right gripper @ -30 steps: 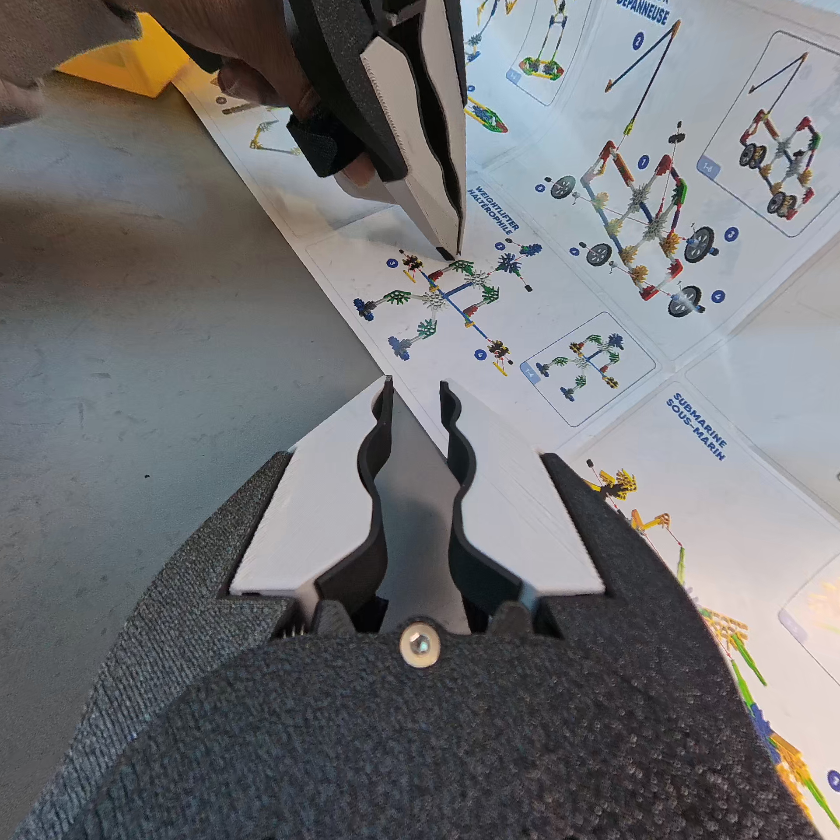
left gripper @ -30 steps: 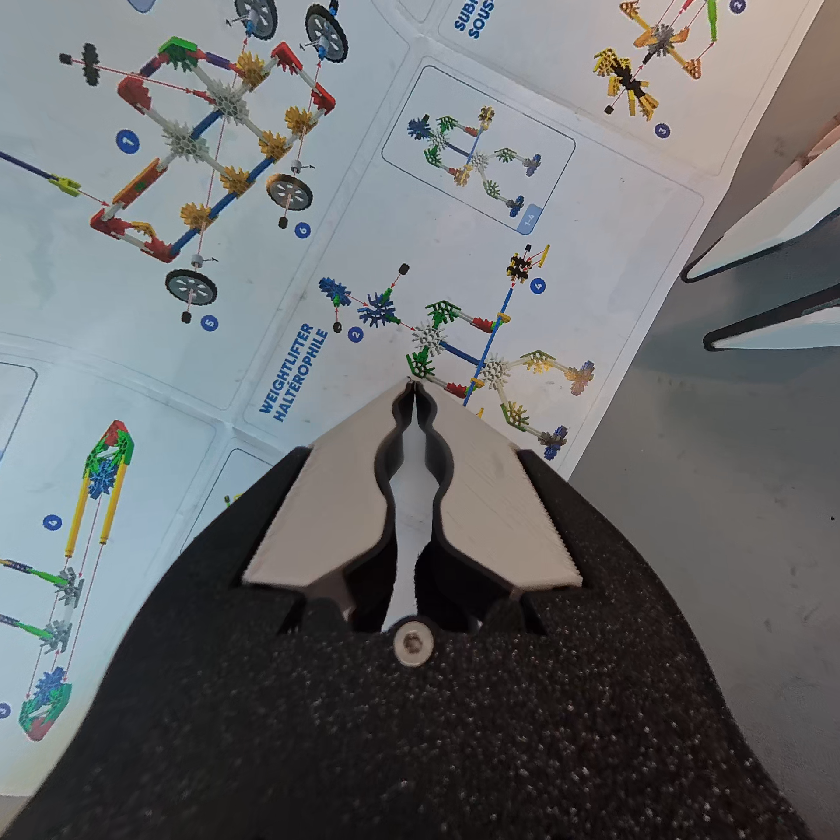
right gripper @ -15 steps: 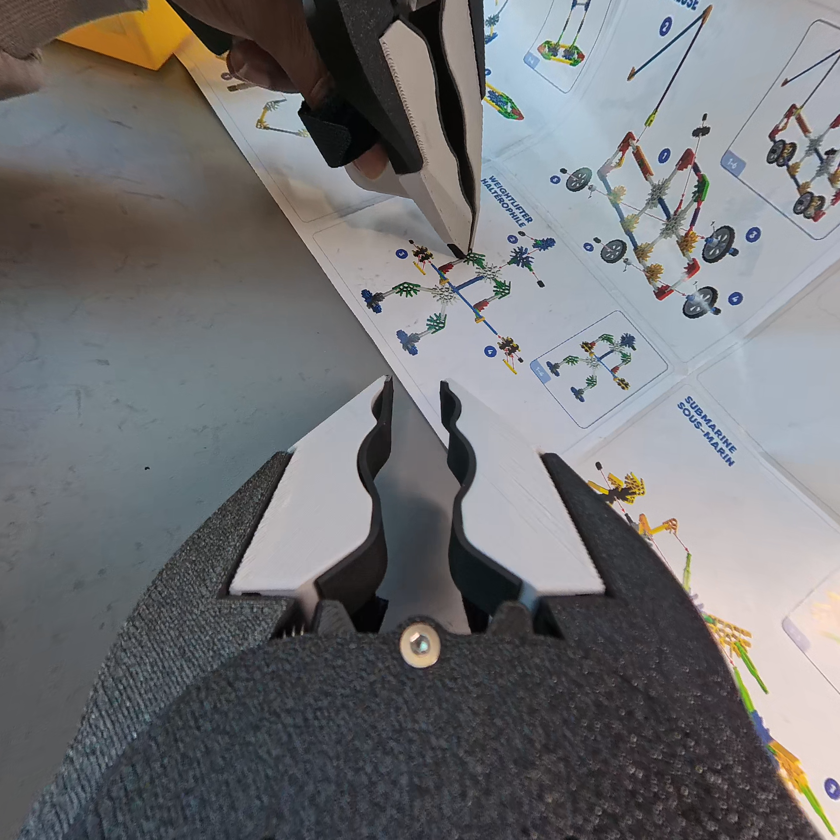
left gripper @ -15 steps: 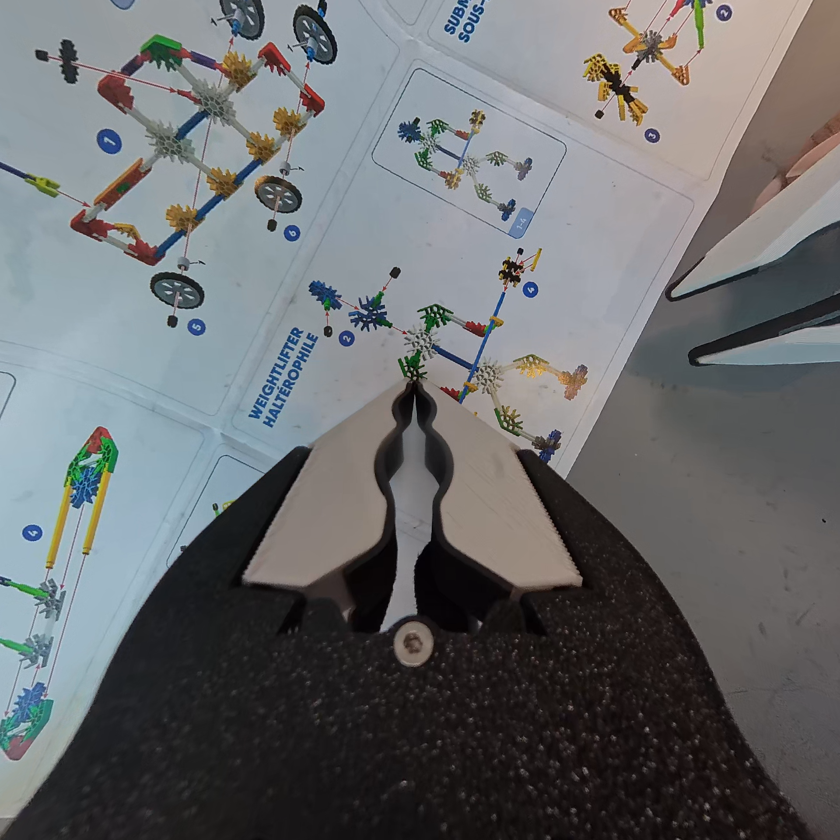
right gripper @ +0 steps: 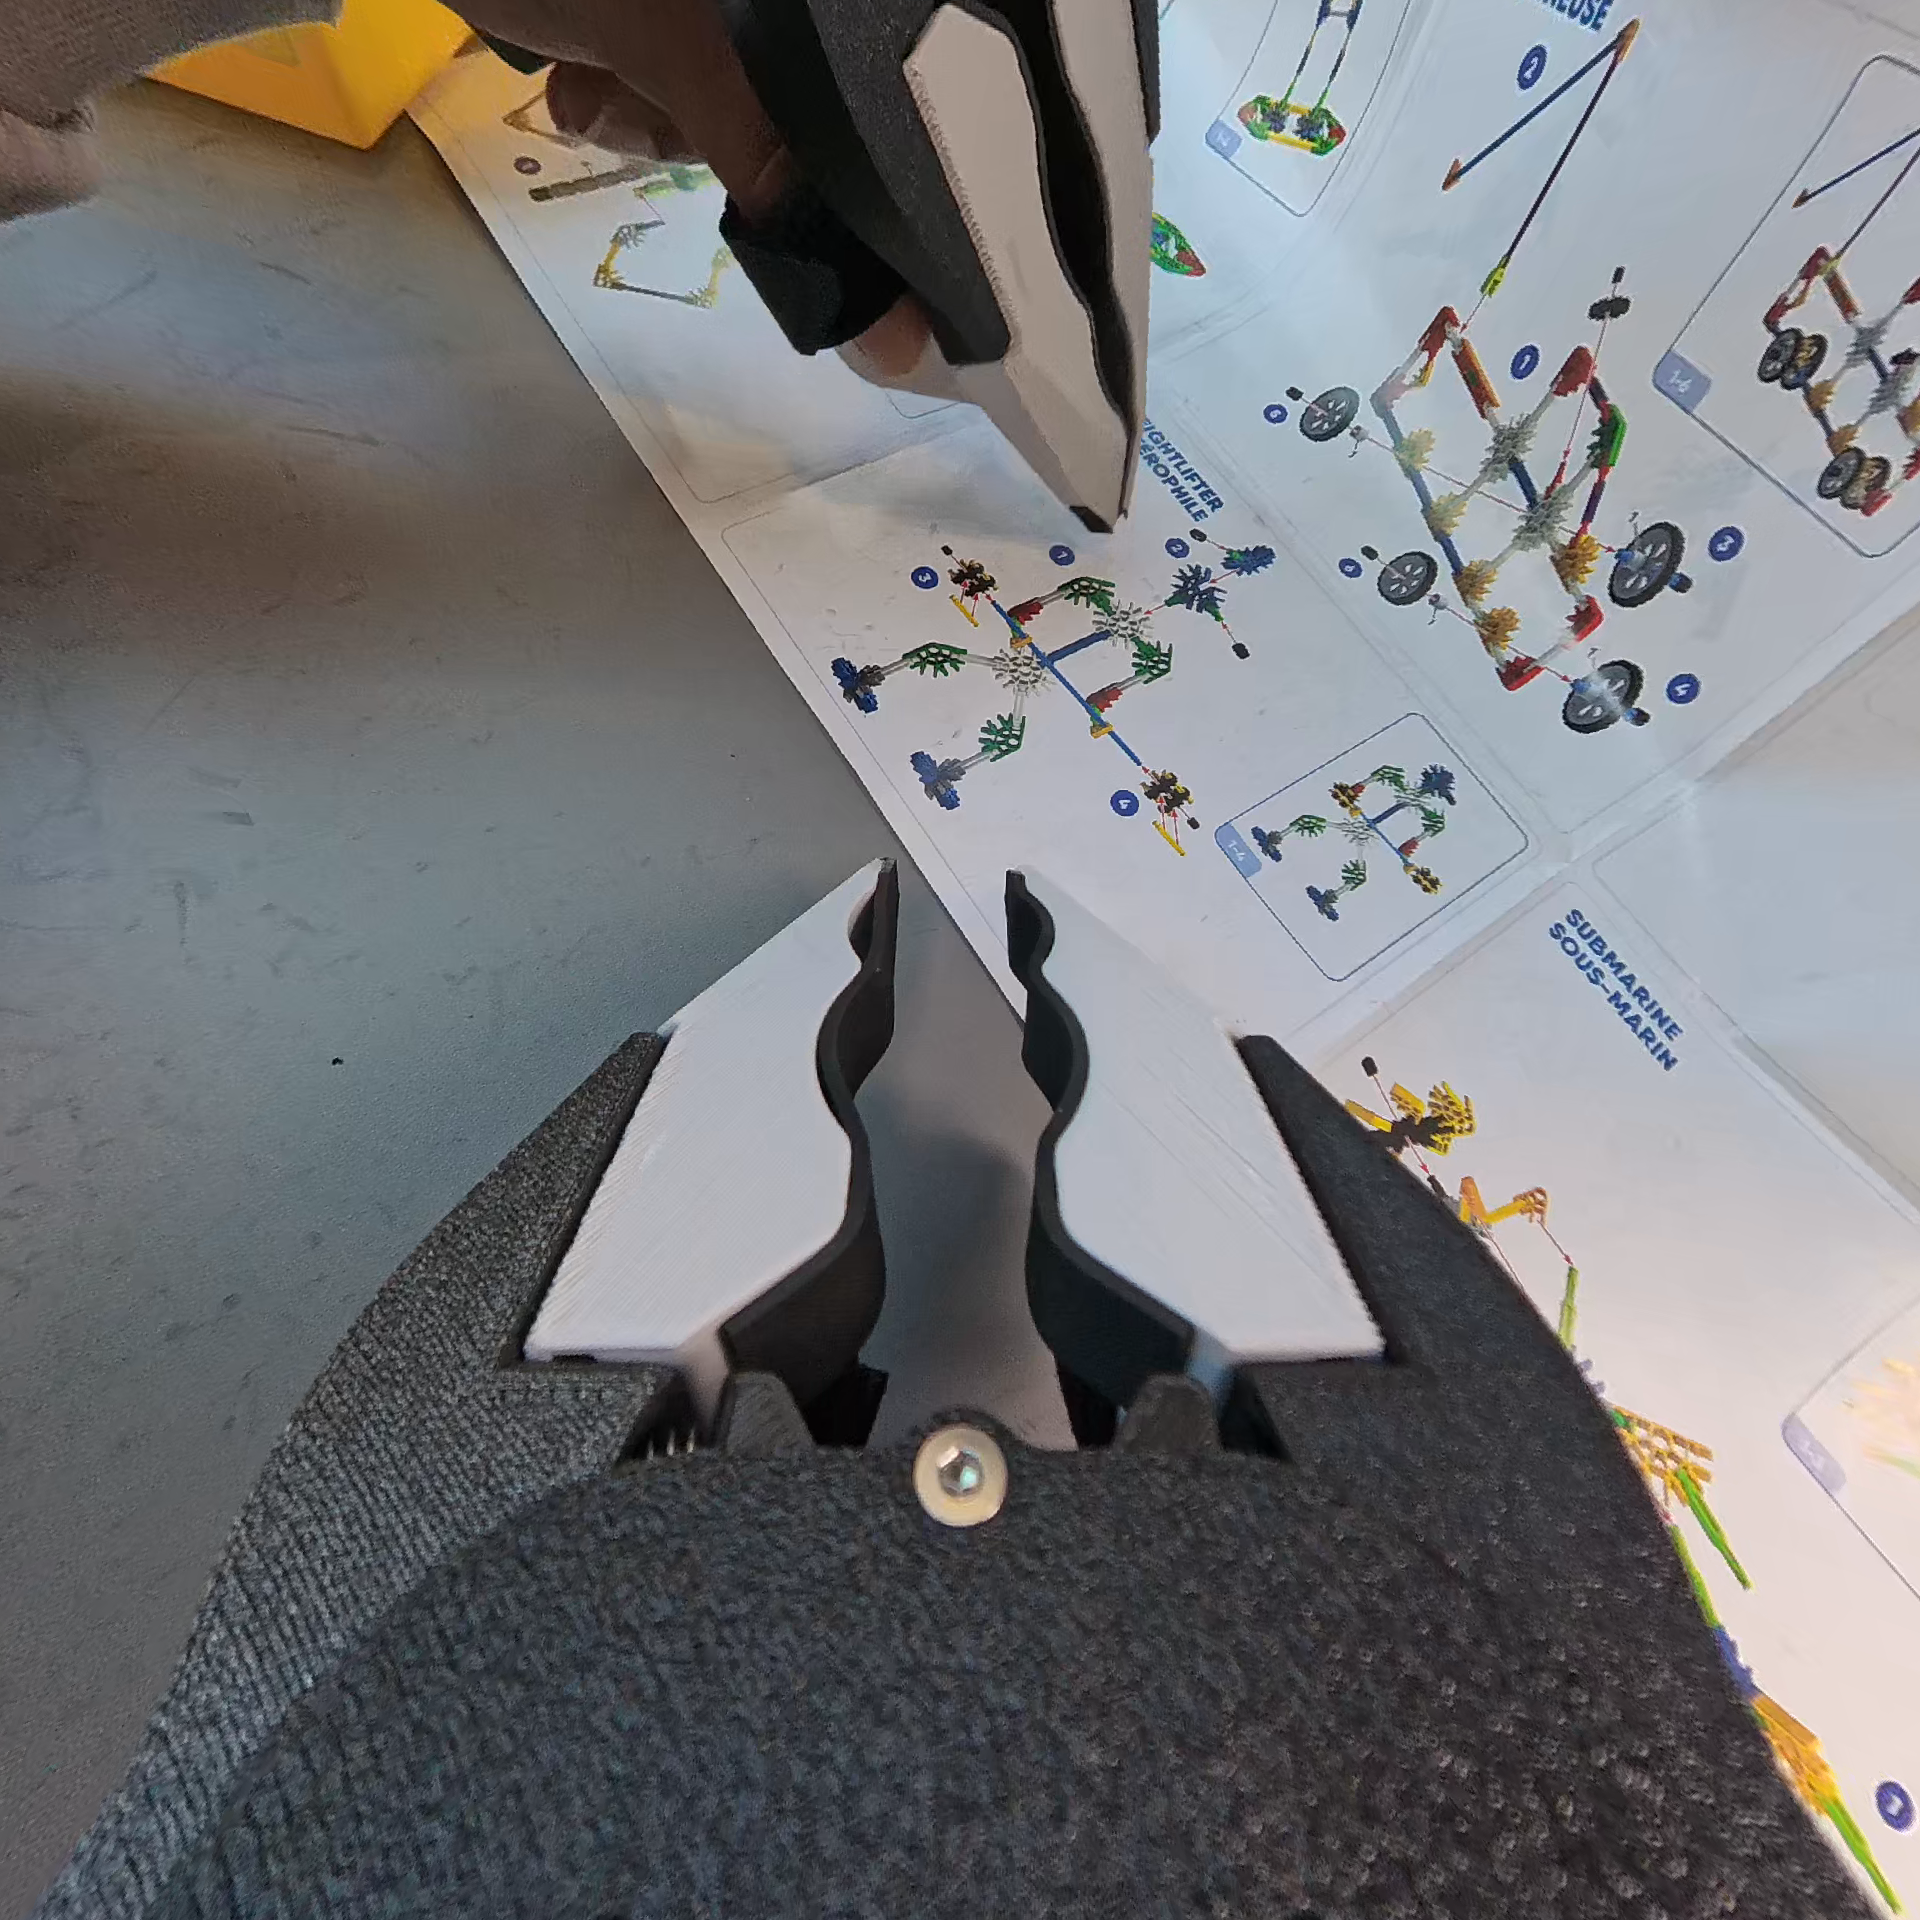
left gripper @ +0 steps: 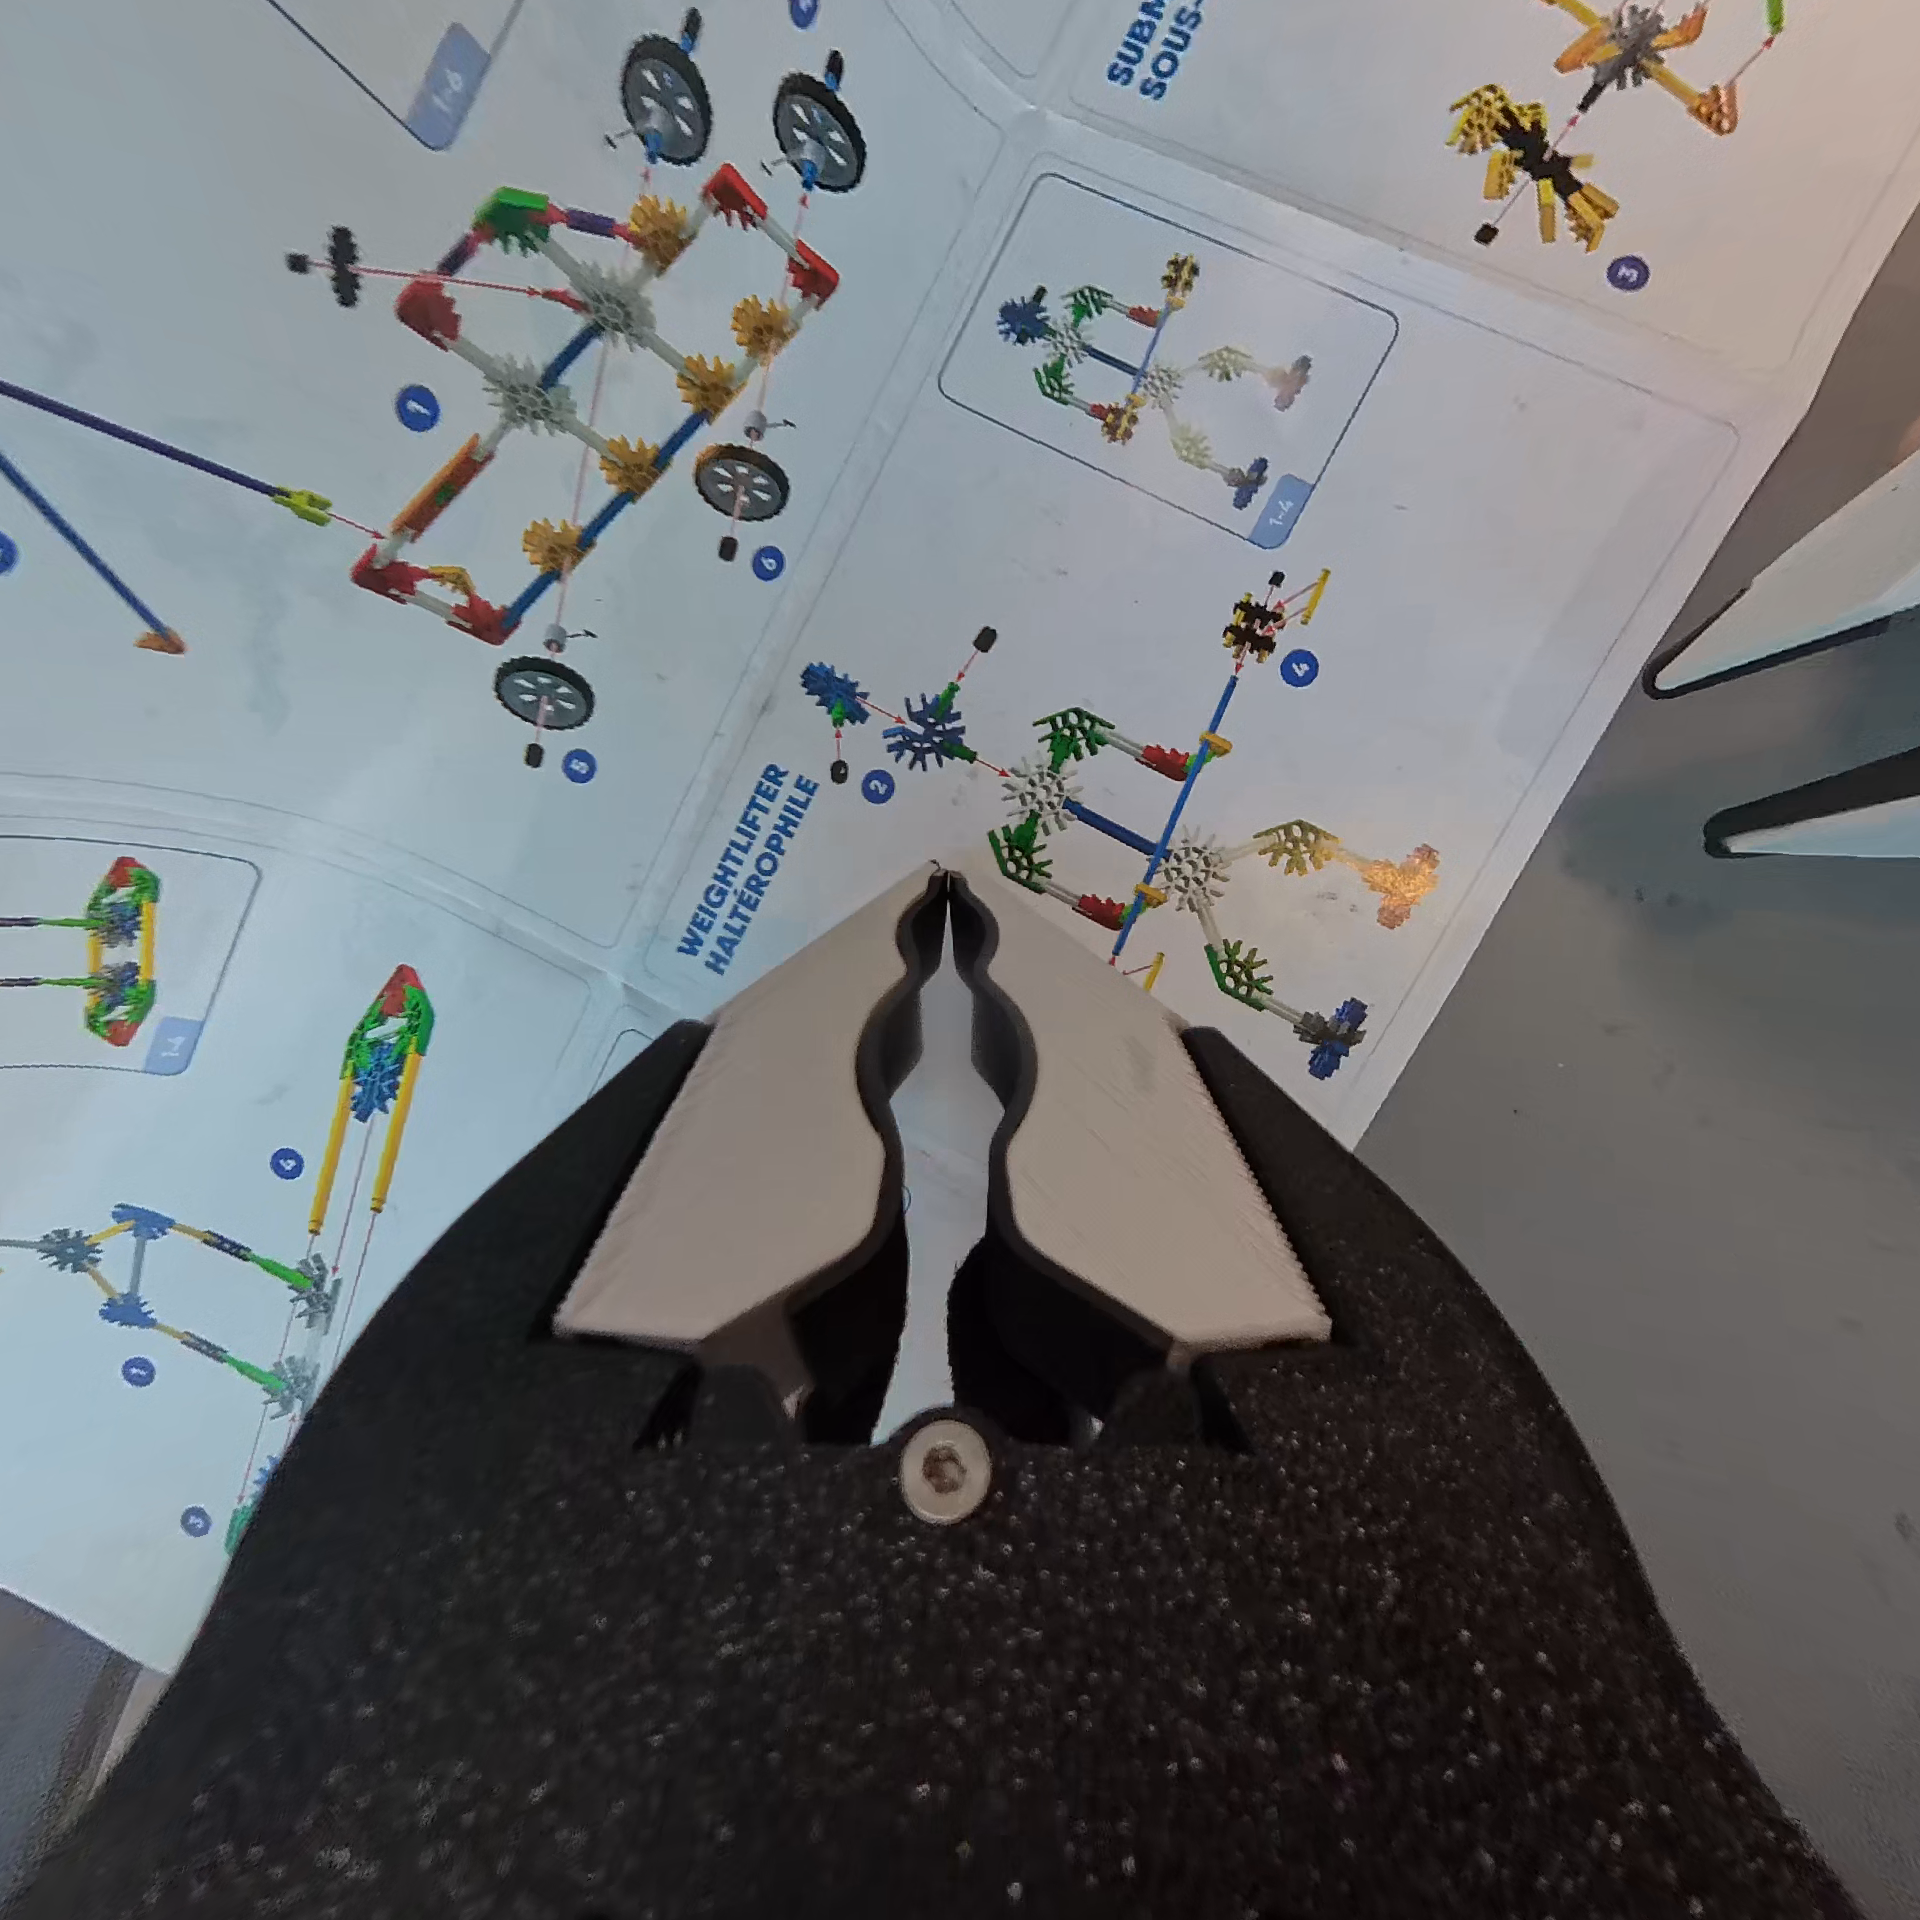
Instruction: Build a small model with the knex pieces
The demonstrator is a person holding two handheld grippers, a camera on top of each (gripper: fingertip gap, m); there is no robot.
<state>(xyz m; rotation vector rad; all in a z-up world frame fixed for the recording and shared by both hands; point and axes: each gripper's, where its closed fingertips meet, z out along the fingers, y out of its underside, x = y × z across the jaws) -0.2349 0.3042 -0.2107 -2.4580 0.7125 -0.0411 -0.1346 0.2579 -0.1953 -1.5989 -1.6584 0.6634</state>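
A large white instruction sheet [left gripper: 935, 499] printed with coloured toy-model diagrams lies flat on a grey table [left gripper: 1662, 1195]. My left gripper [left gripper: 943, 878] is shut and empty, its tips on or just above the sheet beside a diagram of a small figure made of rods and connectors [left gripper: 1132, 821]. It also shows in the right wrist view [right gripper: 1101, 514], held by a hand [right gripper: 665, 104]. My right gripper [right gripper: 945, 873] is open and empty, over the sheet's edge [right gripper: 935, 883] where it meets the table. Its fingers [left gripper: 1787, 613] show at the right of the left wrist view.
A yellow box [right gripper: 312, 73] sits at the far left corner of the table in the right wrist view. Bare grey tabletop [right gripper: 312, 727] lies left of the sheet. The sheet [right gripper: 1558, 831] spreads right and away. Across from one pair of fingers to the other is roughly 12 centimetres.
My left gripper has shifted a little back along the sheet, its tips now beside the figure diagram rather than on it. My right gripper stays open over the sheet's edge.
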